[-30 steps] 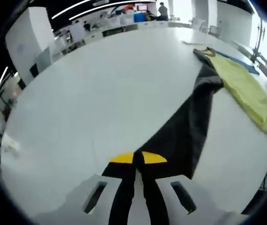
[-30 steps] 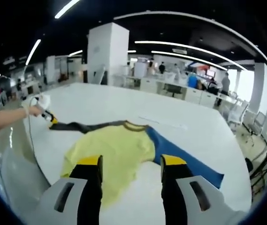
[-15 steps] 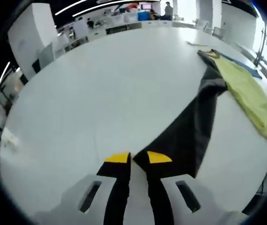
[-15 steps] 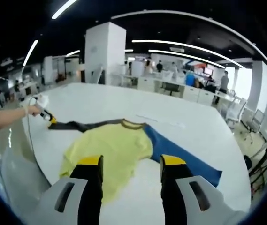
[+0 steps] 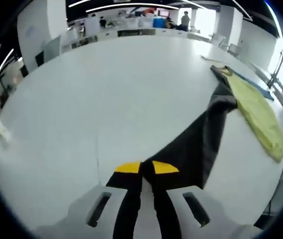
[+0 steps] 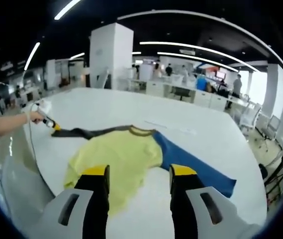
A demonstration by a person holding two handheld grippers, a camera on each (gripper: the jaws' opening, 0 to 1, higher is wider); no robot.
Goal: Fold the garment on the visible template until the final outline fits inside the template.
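White counter (image 5: 96, 94) carries the shirt (image 6: 119, 154) spread flat; left tongs (image 5: 146, 168) stay clenched on its dark sleeve (image 5: 201, 144), stretched a touch further out than before, while right tongs (image 6: 137, 172) hover released above the yellow body. Pulling harder could drag the whole shirt sideways

Garment (image 6: 124, 152): yellow body, dark grey sleeve (image 5: 201, 142), blue sleeve (image 6: 193, 169). Bench (image 5: 106, 94) white. Hand-held gripper (image 6: 137, 174) tips yellow.
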